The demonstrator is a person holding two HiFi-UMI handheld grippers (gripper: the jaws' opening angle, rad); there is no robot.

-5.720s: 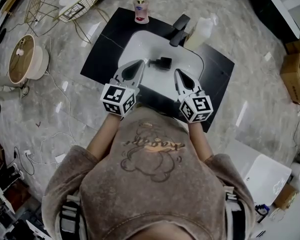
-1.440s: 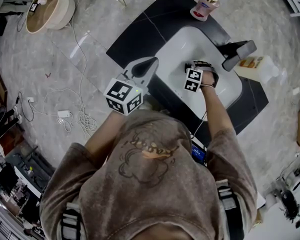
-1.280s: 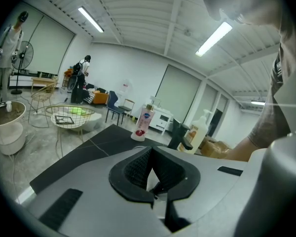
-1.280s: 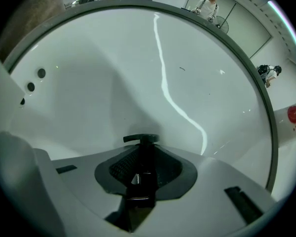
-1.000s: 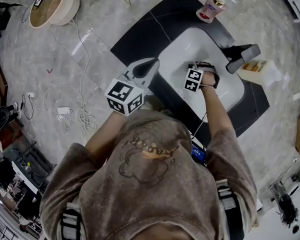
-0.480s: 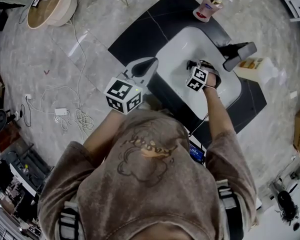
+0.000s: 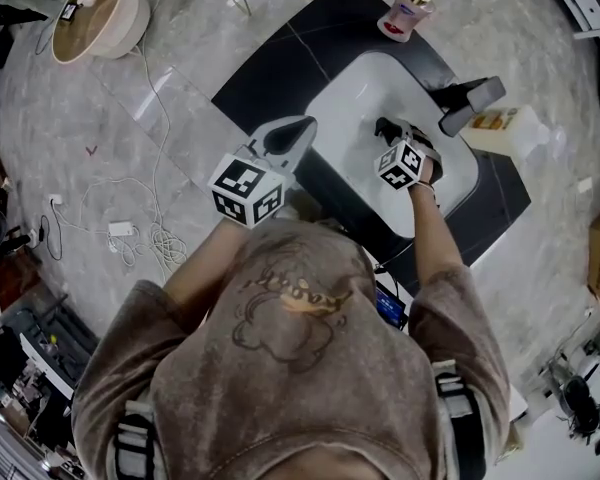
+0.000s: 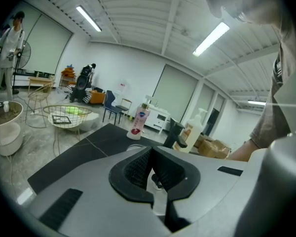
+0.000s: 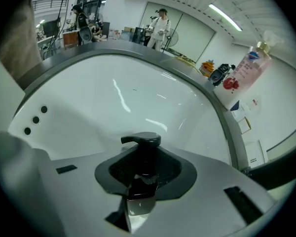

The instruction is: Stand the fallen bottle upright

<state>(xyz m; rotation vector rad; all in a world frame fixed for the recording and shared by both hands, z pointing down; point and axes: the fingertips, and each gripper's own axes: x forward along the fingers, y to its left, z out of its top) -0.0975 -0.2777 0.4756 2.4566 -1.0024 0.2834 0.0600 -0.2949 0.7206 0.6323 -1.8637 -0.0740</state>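
The left claw (image 8: 151, 151) has its two dark pads closed together with nothing held between them. Beyond it lies a black worktop (image 8: 76, 154). At the worktop's far edge stand a pink pump bottle (image 8: 138, 124), a black tap (image 8: 174, 132) and, right of the tap, a pale pump bottle (image 8: 193, 127). A wire basket (image 8: 68, 116) stands far left.

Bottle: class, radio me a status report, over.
Right tongs shut on bottle, over sink, not yet stood. Left tongs shut, empty. Faucet beside, not blocking.
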